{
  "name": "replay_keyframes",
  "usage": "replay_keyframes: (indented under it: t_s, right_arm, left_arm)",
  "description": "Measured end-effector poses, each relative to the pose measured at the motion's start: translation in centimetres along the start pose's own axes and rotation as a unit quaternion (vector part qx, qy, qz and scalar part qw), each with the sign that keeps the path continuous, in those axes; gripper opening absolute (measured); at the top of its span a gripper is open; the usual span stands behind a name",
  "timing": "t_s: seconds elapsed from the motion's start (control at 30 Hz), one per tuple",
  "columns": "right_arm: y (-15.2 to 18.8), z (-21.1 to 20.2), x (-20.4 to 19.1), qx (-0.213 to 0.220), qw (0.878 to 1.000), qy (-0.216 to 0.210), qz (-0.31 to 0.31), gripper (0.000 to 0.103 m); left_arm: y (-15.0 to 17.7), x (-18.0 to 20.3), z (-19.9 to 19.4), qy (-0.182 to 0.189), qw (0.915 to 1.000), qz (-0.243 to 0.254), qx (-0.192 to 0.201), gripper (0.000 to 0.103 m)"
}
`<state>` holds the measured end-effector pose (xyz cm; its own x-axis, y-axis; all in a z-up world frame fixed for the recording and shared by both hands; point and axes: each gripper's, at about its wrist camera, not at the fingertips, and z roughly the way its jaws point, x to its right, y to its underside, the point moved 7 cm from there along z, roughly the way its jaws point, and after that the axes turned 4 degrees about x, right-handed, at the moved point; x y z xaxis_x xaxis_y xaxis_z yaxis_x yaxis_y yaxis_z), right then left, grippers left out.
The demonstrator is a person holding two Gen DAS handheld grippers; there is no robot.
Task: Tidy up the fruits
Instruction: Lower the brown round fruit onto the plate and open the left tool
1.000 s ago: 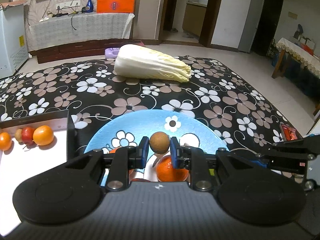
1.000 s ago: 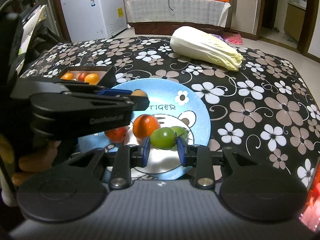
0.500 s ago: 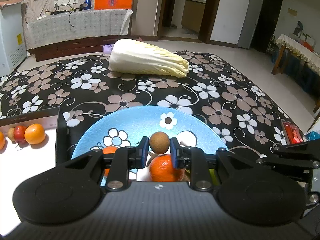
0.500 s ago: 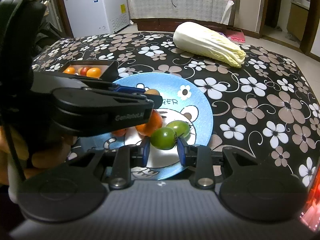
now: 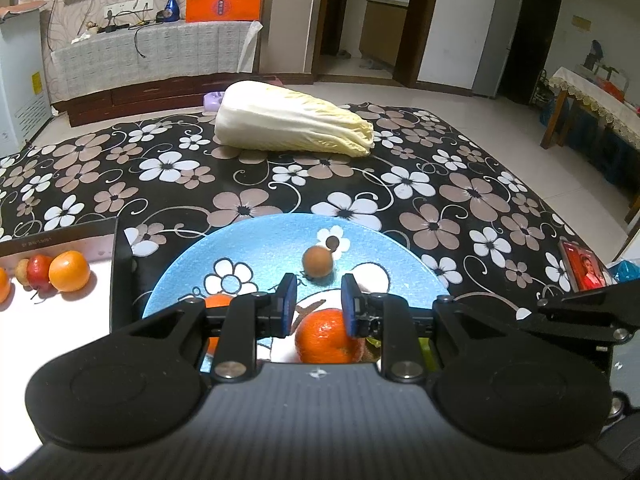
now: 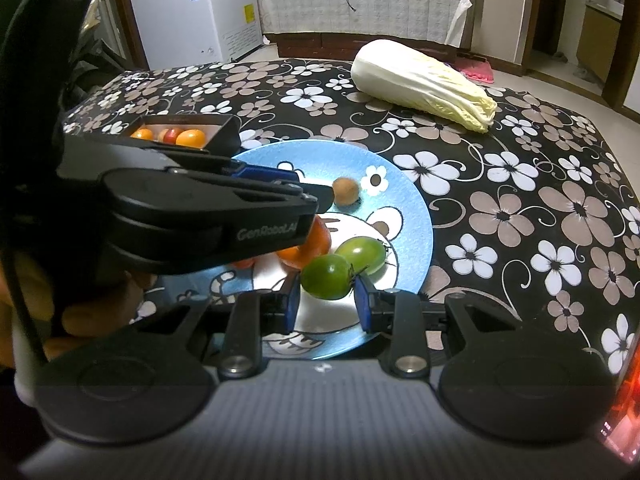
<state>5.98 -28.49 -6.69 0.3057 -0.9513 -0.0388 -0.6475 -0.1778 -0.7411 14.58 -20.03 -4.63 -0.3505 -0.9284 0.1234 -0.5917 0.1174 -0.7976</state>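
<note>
A small brown fruit (image 5: 317, 262) (image 6: 346, 191) lies on the blue cartoon plate (image 5: 272, 240) (image 6: 408, 208), just beyond my left gripper (image 5: 318, 304). That gripper stands slightly open with nothing between its pads. Under it lie an orange (image 5: 326, 336) and a second orange (image 5: 218, 302). My right gripper (image 6: 325, 298) is shut on a green tomato (image 6: 326, 276) over the plate's near side. Another green tomato (image 6: 362, 254) sits right behind it. The left gripper's body hides part of the plate in the right wrist view.
A black box (image 5: 120, 264) (image 6: 216, 136) with a white floor holds oranges (image 5: 68, 271) and a red fruit (image 5: 40, 272), left of the plate. A napa cabbage (image 5: 292, 128) (image 6: 420, 80) lies at the far side of the flowered tablecloth. A phone (image 5: 584, 270) lies at the right.
The brown fruit has left the left gripper's pads and now rests on the plate ahead of them; the jaws stand a little wider. The right gripper keeps its hold on the green tomato.
</note>
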Motion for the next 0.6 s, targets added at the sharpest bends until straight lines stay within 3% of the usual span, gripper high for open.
replay_keyframes:
  t_s: [0.37,0.5,0.6]
  right_arm:
    - [0.2,0.4,0.2,-0.004,1.000,0.000,0.004,0.032]
    - [0.4,1.0,0.4,-0.011,1.000,0.001,0.004,0.032]
    - [0.5,1.4,0.3,-0.016,1.000,0.003,0.003,0.032]
  left_arm:
    - [-0.6,-1.1,-1.3,0.001,0.9998,-0.015,0.010,0.029]
    - [-0.9,-2.0,-2.5,-0.002,0.9995,-0.023,0.019,0.040]
    - [-1.0,-2.3,-3.0,-0.003,0.9995,-0.019,0.024,0.040]
